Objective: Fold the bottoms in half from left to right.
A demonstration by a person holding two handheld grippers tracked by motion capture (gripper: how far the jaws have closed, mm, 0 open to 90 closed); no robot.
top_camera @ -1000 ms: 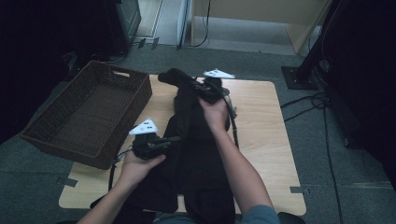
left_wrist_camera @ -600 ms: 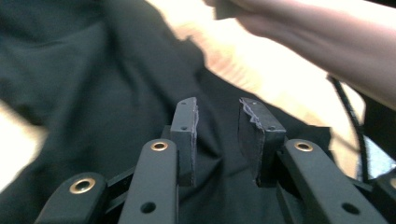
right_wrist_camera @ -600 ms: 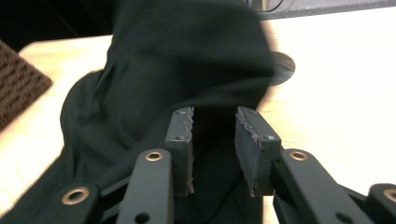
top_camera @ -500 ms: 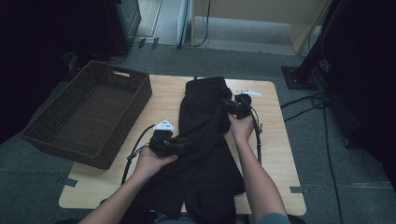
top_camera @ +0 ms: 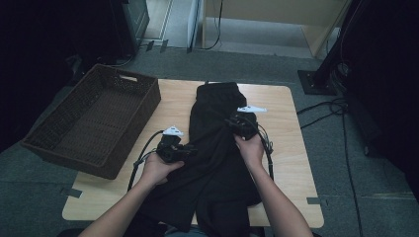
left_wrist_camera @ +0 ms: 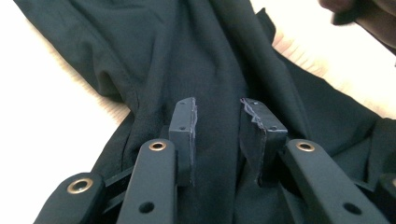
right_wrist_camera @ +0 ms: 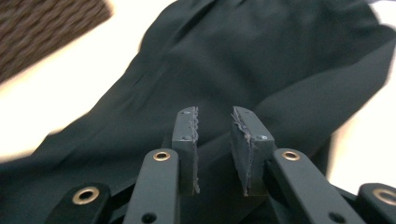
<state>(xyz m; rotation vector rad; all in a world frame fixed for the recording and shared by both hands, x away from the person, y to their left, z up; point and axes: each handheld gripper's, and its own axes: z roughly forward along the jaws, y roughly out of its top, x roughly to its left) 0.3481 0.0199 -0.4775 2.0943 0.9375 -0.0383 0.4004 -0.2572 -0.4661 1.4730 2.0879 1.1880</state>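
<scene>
- The wooden table (top_camera: 291,148) lies bare to the right of the cloth and along its near edge.
- My black garment (top_camera: 217,148) runs lengthwise down the table's middle and hangs over its near edge; I can read no label or writing on it.
- The wicker basket (top_camera: 99,123) overhangs the left edge.
- My left gripper (left_wrist_camera: 217,128), just parted, has loose cloth under its gap.
- My right gripper (right_wrist_camera: 215,140), part-open and just narrowing, grips nothing.
</scene>
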